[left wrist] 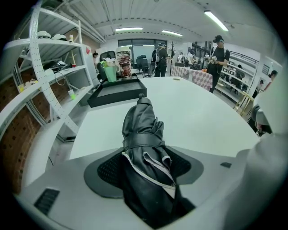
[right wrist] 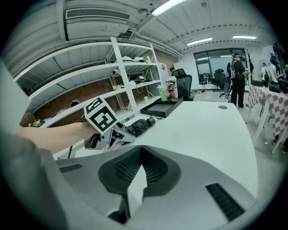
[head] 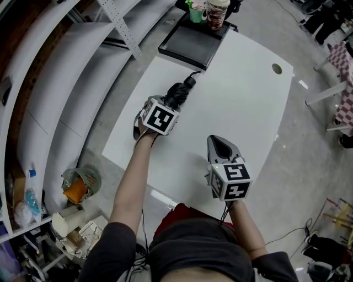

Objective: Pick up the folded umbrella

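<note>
The folded black umbrella (head: 181, 91) is clamped between the fingers of the left gripper (head: 172, 102), over the white counter (head: 242, 104) and near the black tray (head: 190, 44). The right gripper (head: 220, 144) is farther from the tray, its fingers together and empty.

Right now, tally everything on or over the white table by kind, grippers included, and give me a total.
Folded umbrella: 1
Black tray: 1
Cups: 2, green cup, patterned cup
Grippers: 2, left gripper, right gripper
Total: 6
</note>
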